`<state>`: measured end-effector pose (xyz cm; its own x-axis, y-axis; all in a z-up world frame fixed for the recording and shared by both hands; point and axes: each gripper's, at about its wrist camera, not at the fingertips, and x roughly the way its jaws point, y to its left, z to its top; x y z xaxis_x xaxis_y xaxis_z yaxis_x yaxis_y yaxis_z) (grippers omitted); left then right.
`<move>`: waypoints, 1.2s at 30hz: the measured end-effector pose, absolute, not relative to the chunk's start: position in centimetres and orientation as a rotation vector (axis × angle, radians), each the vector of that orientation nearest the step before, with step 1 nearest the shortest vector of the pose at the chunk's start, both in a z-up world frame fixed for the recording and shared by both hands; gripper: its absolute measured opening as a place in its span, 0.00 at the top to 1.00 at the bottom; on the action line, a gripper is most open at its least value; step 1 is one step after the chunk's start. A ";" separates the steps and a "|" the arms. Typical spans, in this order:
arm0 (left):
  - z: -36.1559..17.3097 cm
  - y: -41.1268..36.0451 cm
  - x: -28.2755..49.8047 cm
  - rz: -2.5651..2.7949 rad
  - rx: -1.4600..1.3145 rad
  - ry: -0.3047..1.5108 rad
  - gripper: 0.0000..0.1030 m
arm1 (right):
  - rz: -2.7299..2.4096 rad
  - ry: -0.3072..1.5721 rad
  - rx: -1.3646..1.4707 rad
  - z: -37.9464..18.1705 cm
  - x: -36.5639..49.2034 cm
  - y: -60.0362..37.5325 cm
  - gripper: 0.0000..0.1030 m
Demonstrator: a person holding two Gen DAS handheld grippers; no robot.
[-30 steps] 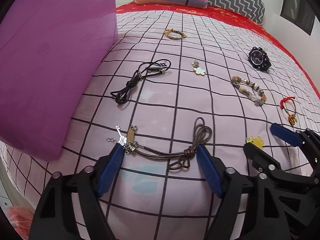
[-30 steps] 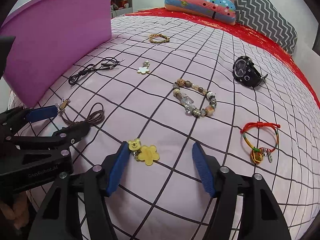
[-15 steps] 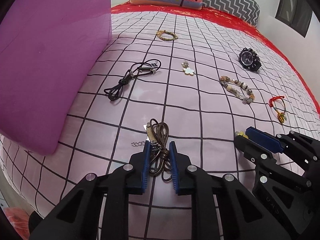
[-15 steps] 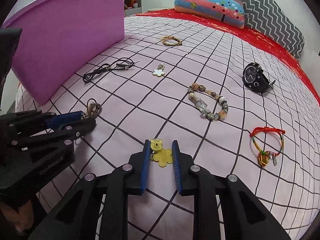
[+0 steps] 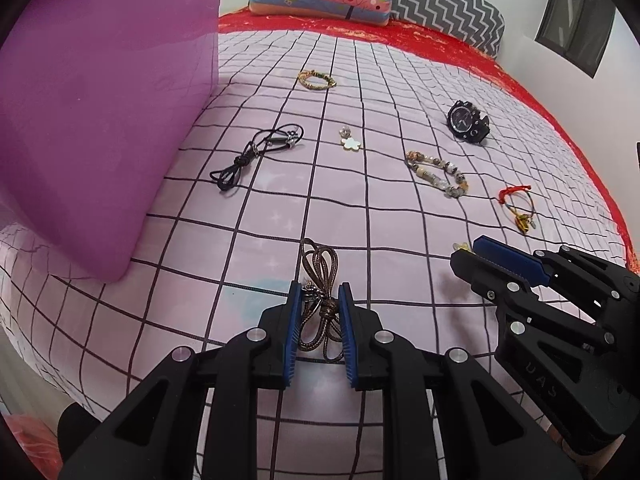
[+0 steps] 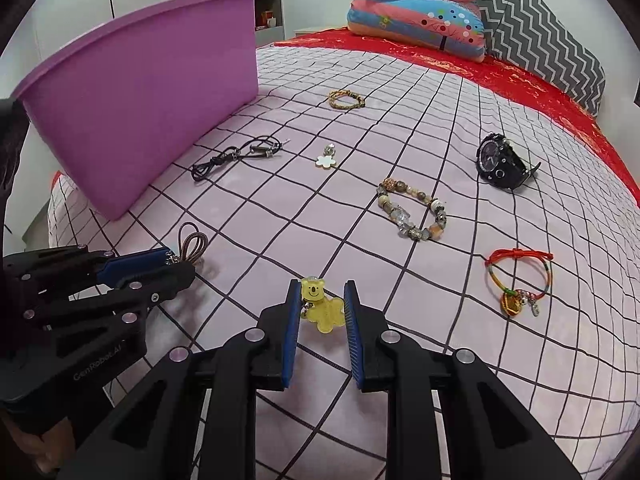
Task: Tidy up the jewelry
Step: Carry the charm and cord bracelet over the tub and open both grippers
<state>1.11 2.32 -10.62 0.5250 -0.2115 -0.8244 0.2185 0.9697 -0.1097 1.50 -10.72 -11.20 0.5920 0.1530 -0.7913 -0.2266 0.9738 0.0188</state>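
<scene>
My left gripper is shut on a bunched brown cord necklace and holds it just above the checked bedspread. My right gripper is shut on a yellow bear-and-flower charm, also lifted slightly. Each gripper shows in the other's view: the right one to the right, the left one to the left with the brown cord sticking out. A purple bin stands at the left on the bed.
On the bedspread lie a black cord necklace, a white flower charm, a woven gold bracelet, a beaded bracelet, a black watch and a red string bracelet. Pillows are stacked at the far end.
Both grippers went from wide open to shut, the left on the brown cord necklace and the right on the yellow charm. Both have since lifted and drawn back a little.
</scene>
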 end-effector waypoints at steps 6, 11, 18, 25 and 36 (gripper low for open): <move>-8.1 2.5 0.2 -0.270 0.004 0.942 0.82 | 0.215 0.856 -0.059 -8.7 0.6 -11.1 0.80; -5.6 2.8 -0.4 -0.269 -0.012 0.900 0.82 | 0.215 0.803 -0.049 -6.2 -0.3 -11.1 0.80; -0.6 3.3 -1.2 -0.265 -0.018 0.812 0.82 | 0.232 0.717 -0.042 -1.8 -0.8 -10.2 0.80; 5.1 5.6 -0.7 -0.228 -0.017 0.695 0.82 | 0.284 0.606 -0.041 3.4 0.0 -7.9 0.79; 9.8 13.4 2.1 -0.066 -0.037 0.601 0.82 | 0.442 0.520 -0.042 8.6 3.4 0.4 0.80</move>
